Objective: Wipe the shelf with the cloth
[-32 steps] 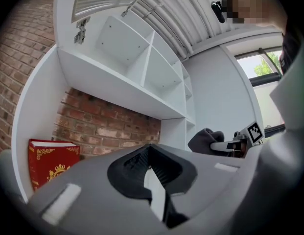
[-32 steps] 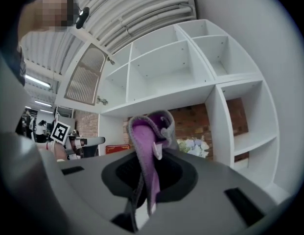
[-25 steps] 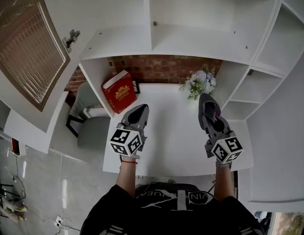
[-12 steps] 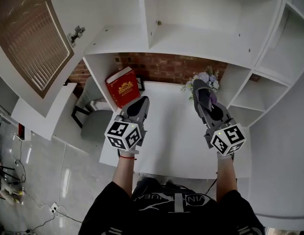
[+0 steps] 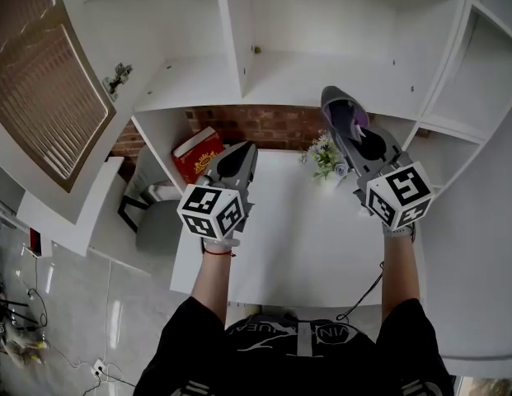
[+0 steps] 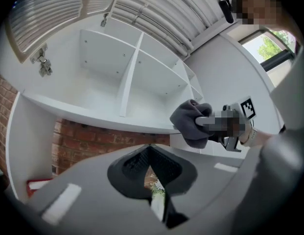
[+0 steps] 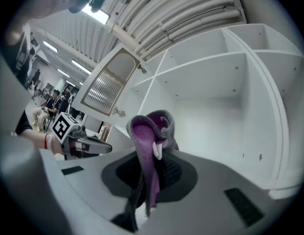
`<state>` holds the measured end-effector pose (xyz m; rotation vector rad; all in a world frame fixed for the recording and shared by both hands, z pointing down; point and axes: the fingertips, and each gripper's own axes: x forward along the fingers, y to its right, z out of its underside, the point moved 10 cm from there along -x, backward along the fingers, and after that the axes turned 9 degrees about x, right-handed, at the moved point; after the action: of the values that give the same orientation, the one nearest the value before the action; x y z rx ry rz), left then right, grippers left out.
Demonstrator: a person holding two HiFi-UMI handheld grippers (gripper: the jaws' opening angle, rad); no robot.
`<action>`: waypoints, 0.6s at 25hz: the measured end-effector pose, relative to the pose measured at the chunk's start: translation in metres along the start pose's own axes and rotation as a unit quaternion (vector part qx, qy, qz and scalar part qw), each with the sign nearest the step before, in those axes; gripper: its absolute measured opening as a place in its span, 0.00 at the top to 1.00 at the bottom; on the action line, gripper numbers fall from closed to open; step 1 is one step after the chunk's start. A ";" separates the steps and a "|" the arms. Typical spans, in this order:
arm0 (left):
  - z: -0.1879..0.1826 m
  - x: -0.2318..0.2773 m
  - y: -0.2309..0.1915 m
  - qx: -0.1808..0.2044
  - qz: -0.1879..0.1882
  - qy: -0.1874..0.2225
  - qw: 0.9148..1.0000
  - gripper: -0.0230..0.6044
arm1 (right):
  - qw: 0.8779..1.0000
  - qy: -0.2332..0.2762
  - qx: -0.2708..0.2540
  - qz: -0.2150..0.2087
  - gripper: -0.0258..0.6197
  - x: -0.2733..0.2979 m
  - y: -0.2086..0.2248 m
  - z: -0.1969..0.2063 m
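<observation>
A grey and purple cloth [image 7: 146, 146] is folded between the jaws of my right gripper [image 7: 152, 153], which is shut on it. In the head view that right gripper [image 5: 342, 106] is raised to the front edge of the white shelf [image 5: 305, 77], with the cloth [image 5: 352, 115] just in front of the shelf board. From the left gripper view, the cloth [image 6: 190, 124] hangs level with the shelf [image 6: 93, 112] edge. My left gripper [image 5: 243, 153] is lower, over the desk's left side, shut and holding nothing. Its jaws [image 6: 151, 153] meet at the tips.
Under the shelf, a red book [image 5: 198, 152] leans at the left of a white desk [image 5: 288, 238], and a bunch of flowers [image 5: 325, 157] stands at the back before a brick wall [image 5: 264, 122]. A slatted cabinet door [image 5: 49, 97] hangs open at left. A vertical divider [image 5: 231, 31] splits the shelf.
The right gripper has lifted the cloth from over the desk beside the flowers up to the shelf edge. The left gripper has risen a little and stays shut.
</observation>
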<state>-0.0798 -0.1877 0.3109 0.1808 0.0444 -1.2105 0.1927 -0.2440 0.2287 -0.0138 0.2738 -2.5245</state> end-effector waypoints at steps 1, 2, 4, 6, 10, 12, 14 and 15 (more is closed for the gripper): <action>-0.003 0.004 -0.001 0.006 0.004 0.001 1.000 0.95 | 1.000 -0.007 -0.015 0.006 0.88 0.005 0.003 -0.006; -0.006 0.006 -0.003 0.011 0.006 0.002 1.000 0.95 | 0.999 -0.015 -0.033 0.012 0.88 0.011 0.005 -0.012; -0.010 0.010 -0.007 0.017 0.006 0.002 1.000 0.95 | 0.997 -0.035 -0.070 0.015 0.88 0.023 0.010 -0.023; -0.013 0.011 -0.012 0.020 0.005 0.003 1.000 0.95 | 0.992 -0.068 -0.106 0.004 0.88 0.037 0.016 -0.032; -0.017 0.007 -0.023 0.026 0.003 0.013 1.000 0.95 | 0.980 -0.114 -0.165 0.005 0.88 0.063 0.030 -0.054; -0.016 0.005 -0.028 0.025 -0.001 0.015 1.000 0.95 | 0.973 -0.116 -0.197 0.028 0.88 0.072 0.035 -0.067; -0.016 0.005 -0.033 0.023 -0.002 0.018 1.000 0.95 | 0.958 -0.139 -0.248 0.049 0.88 0.084 0.040 -0.076; -0.015 0.005 -0.035 0.022 -0.002 0.021 1.000 0.95 | 0.946 -0.162 -0.274 0.057 0.88 0.090 0.043 -0.076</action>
<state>-0.1096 -0.2021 0.2911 0.2442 0.0545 -1.2117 0.1372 -0.3143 0.1415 -0.6065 0.8028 -2.2078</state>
